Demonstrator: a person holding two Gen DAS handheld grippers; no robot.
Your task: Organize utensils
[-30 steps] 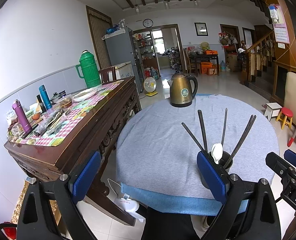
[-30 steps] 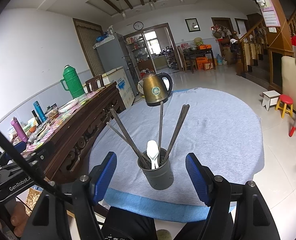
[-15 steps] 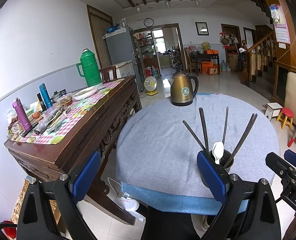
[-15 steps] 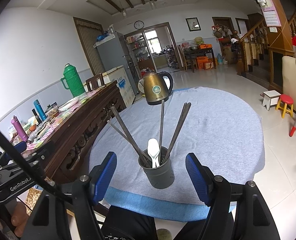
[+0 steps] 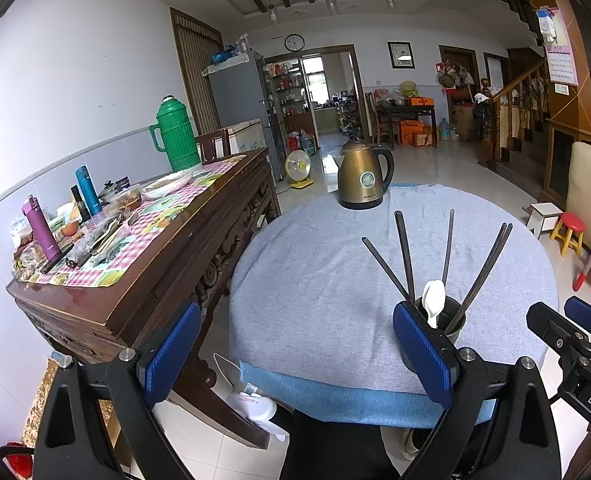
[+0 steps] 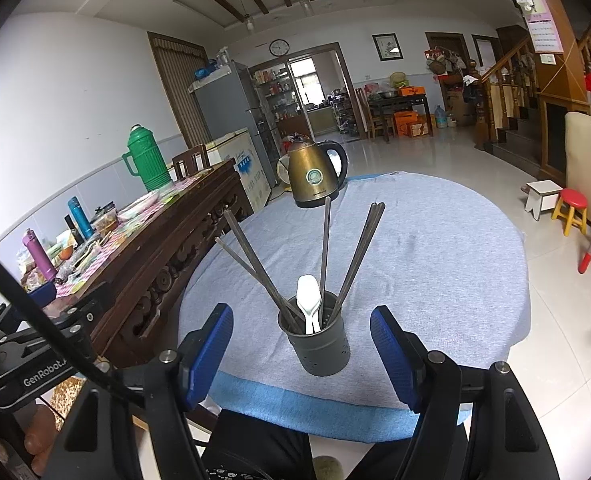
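Where it stands: while both grippers hang short of it, the grey utensil holder (image 6: pixel 319 340) sits upright on the round table (image 6: pixel 435 264), near the front edge.
Contents: dark chopsticks (image 6: pixel 359 256) fan out of the holder, leaning left, upright and right; a white spoon (image 6: pixel 309 302) stands among them, bowl up.
Right gripper (image 6: pixel 301 354): jaws spread wide, blue pads either side of the holder in view, touching nothing.
Left gripper (image 5: pixel 295 354): jaws spread wide and empty, aimed at the table's left front edge; its right pad overlaps the holder (image 5: pixel 449 320) in view.
Table cover: grey-blue cloth, a brighter blue band along the front.
Farther back: a bronze electric kettle (image 6: pixel 315 176) at the far edge.
Left side: a dark wooden sideboard (image 5: pixel 167 264) carrying a green thermos (image 5: pixel 175 134) and bottles.
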